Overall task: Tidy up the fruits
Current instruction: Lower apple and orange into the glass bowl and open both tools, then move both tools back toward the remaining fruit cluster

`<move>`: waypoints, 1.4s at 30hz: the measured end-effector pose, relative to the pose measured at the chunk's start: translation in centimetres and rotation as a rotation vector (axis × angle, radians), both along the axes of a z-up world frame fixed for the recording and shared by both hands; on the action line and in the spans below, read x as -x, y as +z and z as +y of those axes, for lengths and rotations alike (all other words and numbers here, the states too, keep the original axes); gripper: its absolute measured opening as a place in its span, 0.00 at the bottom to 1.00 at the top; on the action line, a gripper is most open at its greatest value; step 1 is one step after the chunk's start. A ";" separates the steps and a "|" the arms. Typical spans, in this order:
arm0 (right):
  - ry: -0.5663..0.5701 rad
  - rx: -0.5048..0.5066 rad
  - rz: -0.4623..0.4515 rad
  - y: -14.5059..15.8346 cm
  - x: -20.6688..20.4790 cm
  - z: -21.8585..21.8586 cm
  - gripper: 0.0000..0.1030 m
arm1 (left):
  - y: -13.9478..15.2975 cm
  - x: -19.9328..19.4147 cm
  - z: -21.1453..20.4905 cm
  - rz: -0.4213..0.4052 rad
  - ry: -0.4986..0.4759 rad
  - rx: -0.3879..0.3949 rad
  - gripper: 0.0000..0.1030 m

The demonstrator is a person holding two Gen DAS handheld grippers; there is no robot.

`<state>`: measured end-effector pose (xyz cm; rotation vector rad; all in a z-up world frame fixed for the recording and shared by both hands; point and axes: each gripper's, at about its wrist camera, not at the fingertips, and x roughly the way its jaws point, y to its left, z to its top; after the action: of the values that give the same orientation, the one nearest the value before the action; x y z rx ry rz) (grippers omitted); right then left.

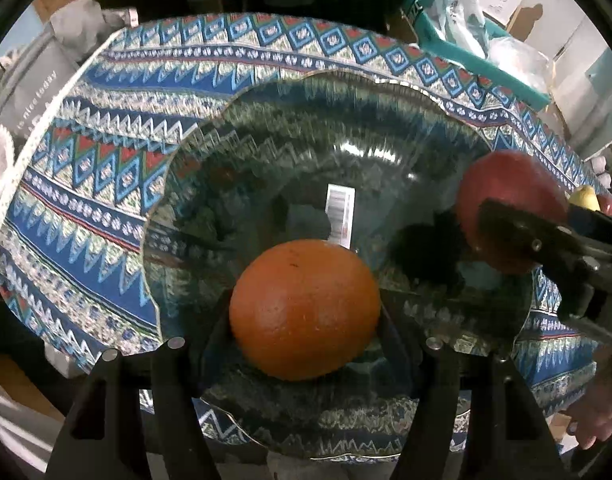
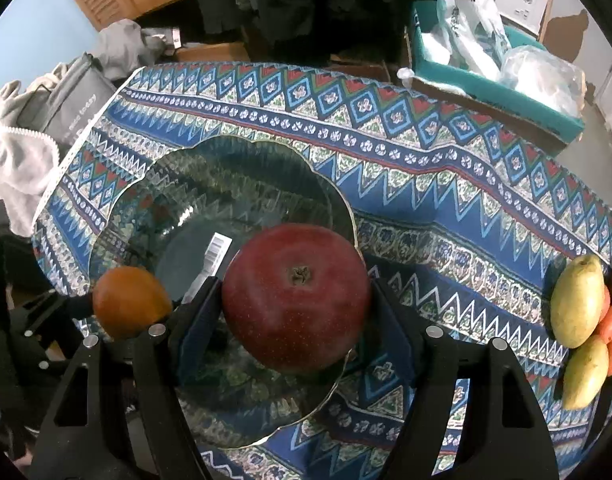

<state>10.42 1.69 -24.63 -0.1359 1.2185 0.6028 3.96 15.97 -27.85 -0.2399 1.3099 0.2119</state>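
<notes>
You have both fruits clamped over the bowl: the left gripper grips the orange between its fingers, and the right gripper grips the apple, stem end facing its camera. Neither fruit looks set down yet; whether either touches the glass, you cannot tell from these views.

The main risk is the two grippers meeting. In the left view the right gripper's finger already reaches in beside the orange, so lowering both together could knock a fruit loose. The bowl is glass with a scalloped rim; a finger catching that rim could tip or slide it on the cloth covering the desk. Release from too high and a round fruit may roll up the sloped wall, or strike the other one. The apple hangs near the bowl's right edge, so it could land on the rim rather than inside.

Pears and other fruit wait at the desk's right edge.

Writing: a barcode sticker on the bowl's bottom, digits unreadable. A grey bag beyond the desk reads partly "…is nice today".
</notes>
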 end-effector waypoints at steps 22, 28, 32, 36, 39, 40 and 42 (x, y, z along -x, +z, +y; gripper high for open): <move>-0.068 -0.012 -0.173 5.6 0.5 -1.5 0.72 | 6.9 0.8 -0.5 -0.213 -0.004 -0.060 0.80; -0.097 -0.024 -0.204 7.3 0.8 -2.8 0.72 | 9.3 0.9 -0.9 -0.265 -0.009 -0.050 0.80; -0.123 -0.054 -0.233 8.9 1.1 -4.0 0.72 | 11.0 1.0 -1.6 -0.306 -0.021 -0.058 0.80; -0.143 -0.051 -0.278 10.5 1.5 -5.2 0.72 | 12.2 1.0 -2.4 -0.338 -0.042 -0.065 0.80; -0.154 -0.053 -0.305 11.5 1.9 -6.1 0.72 | 13.0 1.0 -3.2 -0.358 -0.057 -0.069 0.80; -0.160 -0.054 -0.318 11.9 2.0 -6.6 0.72 | 13.2 1.0 -3.4 -0.364 -0.061 -0.068 0.80; -0.168 -0.056 -0.335 12.5 2.2 -7.3 0.73 | 13.7 1.0 -3.8 -0.379 -0.072 -0.066 0.80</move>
<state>8.26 -5.63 -12.15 -0.0827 0.8775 0.4456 2.92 12.15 -14.13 -0.1664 0.9322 0.1399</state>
